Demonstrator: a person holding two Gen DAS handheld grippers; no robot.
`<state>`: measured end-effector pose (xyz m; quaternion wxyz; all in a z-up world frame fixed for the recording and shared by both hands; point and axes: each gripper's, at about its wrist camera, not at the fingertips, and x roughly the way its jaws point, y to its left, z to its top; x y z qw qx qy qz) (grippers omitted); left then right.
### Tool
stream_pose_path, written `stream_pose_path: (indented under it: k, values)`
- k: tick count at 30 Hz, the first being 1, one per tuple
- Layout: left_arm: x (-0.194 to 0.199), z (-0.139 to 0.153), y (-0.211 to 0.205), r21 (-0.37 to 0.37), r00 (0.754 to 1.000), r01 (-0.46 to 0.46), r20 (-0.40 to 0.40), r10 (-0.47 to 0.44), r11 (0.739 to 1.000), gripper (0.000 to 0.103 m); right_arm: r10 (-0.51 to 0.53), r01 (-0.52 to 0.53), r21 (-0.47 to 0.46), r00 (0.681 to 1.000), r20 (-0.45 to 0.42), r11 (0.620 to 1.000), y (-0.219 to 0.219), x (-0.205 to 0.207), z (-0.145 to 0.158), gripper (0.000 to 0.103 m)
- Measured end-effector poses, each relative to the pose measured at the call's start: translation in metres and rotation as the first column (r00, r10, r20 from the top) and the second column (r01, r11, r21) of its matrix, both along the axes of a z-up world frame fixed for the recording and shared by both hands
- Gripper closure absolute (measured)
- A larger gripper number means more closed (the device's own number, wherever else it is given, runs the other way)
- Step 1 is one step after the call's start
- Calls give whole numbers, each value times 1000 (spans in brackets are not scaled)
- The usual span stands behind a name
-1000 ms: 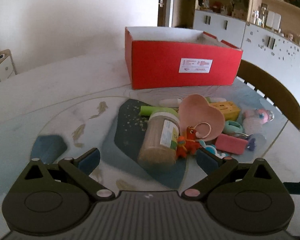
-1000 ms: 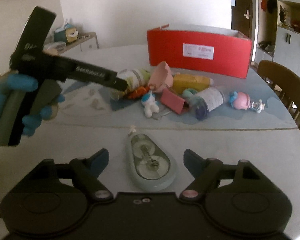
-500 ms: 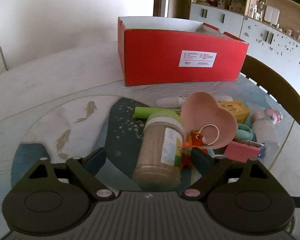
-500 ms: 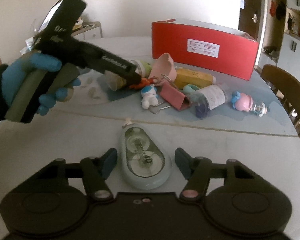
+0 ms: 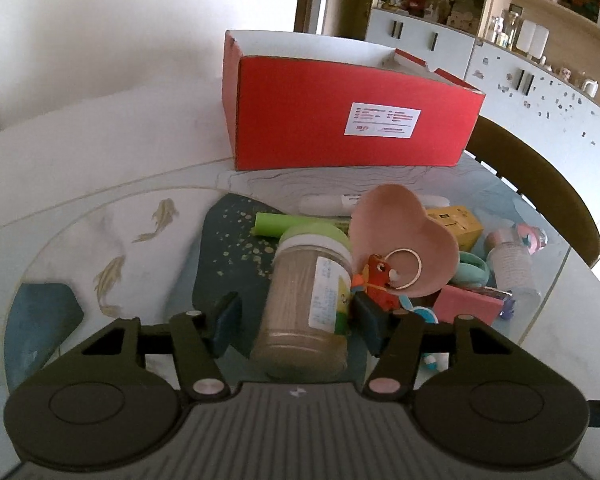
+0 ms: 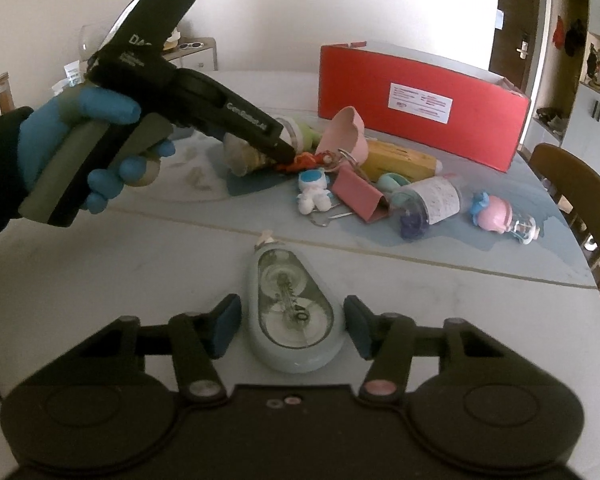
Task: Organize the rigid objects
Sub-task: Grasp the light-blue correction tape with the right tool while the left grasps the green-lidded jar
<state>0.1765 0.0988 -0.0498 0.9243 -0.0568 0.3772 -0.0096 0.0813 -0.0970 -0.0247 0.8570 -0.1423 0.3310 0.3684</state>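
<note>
Toothpick jar (image 5: 306,300), clear plastic w/ green lid, lying on its side on round table (image 5: 100,152), base toward camera, between open jaws of left gripper (image 5: 296,322). Left wrist view: jaws apart, one pad each side of jar, not yet touching as far as visible. Jar at left edge of a pile: pink heart dish (image 5: 400,236) leaning at its right, red toy w/ key ring (image 5: 380,276) touching dish, green tube (image 5: 280,224) behind lid, yellow carton (image 5: 458,224), pink binder clip (image 5: 466,306), small labelled bottle (image 5: 512,268). Red box (image 5: 340,120) beyond pile, open top, likely the goal. To grip well: centre pads on jar's mid-body, close squarely across the round wall so no rolling, lift straight up, mind toy & dish resting close by. Jar label blurred, unreadable. White sticker on box w/ red print, too small to read.

Right wrist view: right gripper (image 6: 292,326) low over table, jaws apart, straddling grey correction-tape dispenser (image 6: 294,312), which lies flat, apart from pile. Pads just beside its wide end, contact not clear. To grip: close on widest part, keep level. Digits "40" possibly on dispenser's inner strip. Left gripper seen from side, held by blue-gloved hand (image 6: 76,148), tips down at jar. Partial text on its body: "DA…" & "Gen…", rest illegible. White astronaut figure (image 6: 312,192) near pile's front.
</note>
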Motion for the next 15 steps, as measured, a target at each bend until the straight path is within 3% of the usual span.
stream_pose_path:
  k: [2,5,15]
  values:
    - [0,0,-1,0,1000,5,6,-5,1000,60,0,0,-3,1000,6,1000,1,-1,1,51]
    - [0,1,0,-30,1000,18,0,-18,999,61,-6,6,1,1000,4,1000,1,-2,1,51]
    - [-12,4,-6,50,1000,-4,13,3,999,62,-38,37,38,999,20,999,-6,-3,11,52]
